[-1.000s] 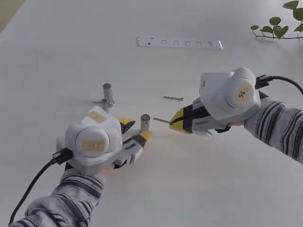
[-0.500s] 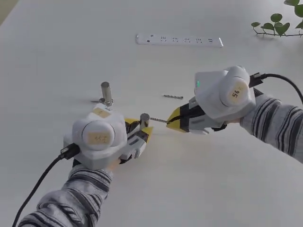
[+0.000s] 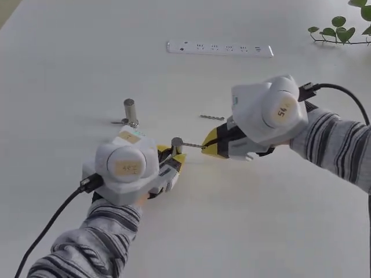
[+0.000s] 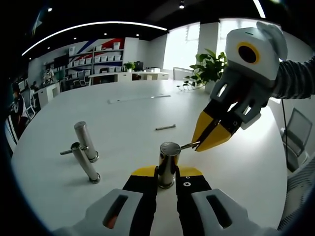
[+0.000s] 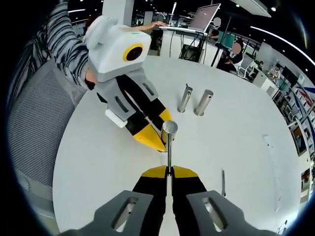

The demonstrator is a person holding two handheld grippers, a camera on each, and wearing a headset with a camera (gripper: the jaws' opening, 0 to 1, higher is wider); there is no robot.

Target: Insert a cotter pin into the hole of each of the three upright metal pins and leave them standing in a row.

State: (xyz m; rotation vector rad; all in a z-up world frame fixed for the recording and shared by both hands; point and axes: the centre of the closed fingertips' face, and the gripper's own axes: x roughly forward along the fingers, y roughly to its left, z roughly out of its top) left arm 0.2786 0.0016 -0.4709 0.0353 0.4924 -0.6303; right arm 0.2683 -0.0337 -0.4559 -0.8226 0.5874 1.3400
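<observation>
My left gripper is shut on an upright metal pin near its base. My right gripper is shut on a thin cotter pin. The cotter pin's tip meets the held pin's side just under its top. Two more metal pins stand to the left. The nearer one leans and has a cotter pin through it. A loose cotter pin lies on the white table.
A white power strip lies at the far side of the table, and a leafy plant sprig at the far right. Cables trail from both grippers toward the striped sleeves.
My left gripper has closed on the upright pin. My right gripper has moved left, carrying the cotter pin's tip up to the pin's top.
</observation>
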